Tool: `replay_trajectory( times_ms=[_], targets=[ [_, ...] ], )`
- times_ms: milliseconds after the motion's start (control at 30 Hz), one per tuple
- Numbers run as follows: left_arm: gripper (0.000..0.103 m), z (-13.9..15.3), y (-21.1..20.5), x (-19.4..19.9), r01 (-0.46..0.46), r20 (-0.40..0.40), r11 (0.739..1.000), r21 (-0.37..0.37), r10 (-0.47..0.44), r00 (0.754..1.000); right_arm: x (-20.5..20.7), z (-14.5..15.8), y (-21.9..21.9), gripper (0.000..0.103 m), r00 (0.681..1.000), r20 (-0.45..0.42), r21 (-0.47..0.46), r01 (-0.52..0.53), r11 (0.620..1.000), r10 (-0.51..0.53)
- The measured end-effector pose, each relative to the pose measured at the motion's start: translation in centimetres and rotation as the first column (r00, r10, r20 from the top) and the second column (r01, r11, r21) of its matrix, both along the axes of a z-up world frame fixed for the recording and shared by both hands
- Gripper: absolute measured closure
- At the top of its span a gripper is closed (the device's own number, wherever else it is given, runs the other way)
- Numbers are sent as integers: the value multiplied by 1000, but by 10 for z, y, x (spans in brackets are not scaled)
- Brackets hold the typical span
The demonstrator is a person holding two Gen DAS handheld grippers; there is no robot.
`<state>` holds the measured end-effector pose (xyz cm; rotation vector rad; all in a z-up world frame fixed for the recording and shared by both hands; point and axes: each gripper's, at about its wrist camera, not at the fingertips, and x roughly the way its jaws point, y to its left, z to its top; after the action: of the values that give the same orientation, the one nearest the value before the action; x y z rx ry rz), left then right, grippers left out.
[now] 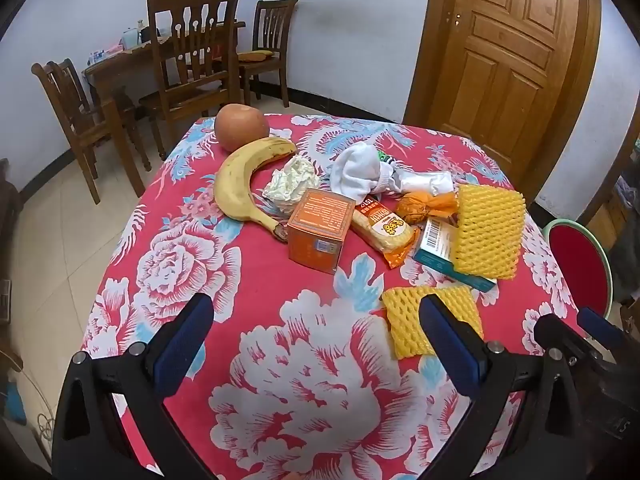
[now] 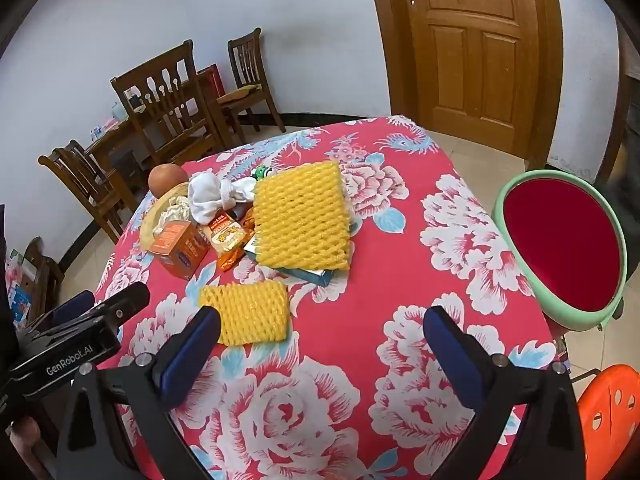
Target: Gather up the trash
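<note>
A pile lies on the red floral tablecloth [image 1: 260, 272]: an orange box [image 1: 318, 230], a snack wrapper [image 1: 386, 230], a crumpled tissue [image 1: 290, 180], a white sock [image 1: 360, 172], an orange wad [image 1: 418, 206], a teal box [image 1: 440, 256] and a large yellow foam net [image 1: 488, 230]. A small yellow foam net [image 1: 404, 320] lies nearer, also in the right wrist view [image 2: 248, 312]. My left gripper [image 1: 316, 328] is open and empty above the near cloth. My right gripper [image 2: 322, 340] is open and empty, the small net just beyond its left finger.
A banana [image 1: 236, 178] and an apple [image 1: 241, 126] lie at the pile's left. A green-rimmed red basin [image 2: 560, 240] stands off the table's right edge, an orange stool [image 2: 612, 412] below it. Wooden chairs [image 1: 192, 56] and a door [image 1: 504, 60] stand behind.
</note>
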<state>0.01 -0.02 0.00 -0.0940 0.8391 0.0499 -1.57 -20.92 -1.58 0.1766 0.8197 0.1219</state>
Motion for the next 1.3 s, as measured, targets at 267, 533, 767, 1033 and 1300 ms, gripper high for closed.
replay_trajectory(
  times_ms=[267,533,767,1033,1300],
  targets=[
    [2,2,2,-2,-9,7,1000,-7,9,1000,-1,1,0,0,1000,4,-2,8,1000,-8],
    [2,6,4,-2,-10,11,1000,-15,10,1000,-2,1,1,0,1000,1,-4,0,1000,0],
    [2,8,4,0,-14,11,1000,-15,14,1000,-2,2,0,0,1000,2,-4,1,1000,-1],
    [2,9,6,-2,-11,12,1000,-18,11,1000,-2,2,-1,0,1000,3,-3,0,1000,0],
    [2,8,6,-3,-10,13,1000,-18,11,1000,-3,2,-1,0,1000,3,-3,0,1000,0]
  ],
)
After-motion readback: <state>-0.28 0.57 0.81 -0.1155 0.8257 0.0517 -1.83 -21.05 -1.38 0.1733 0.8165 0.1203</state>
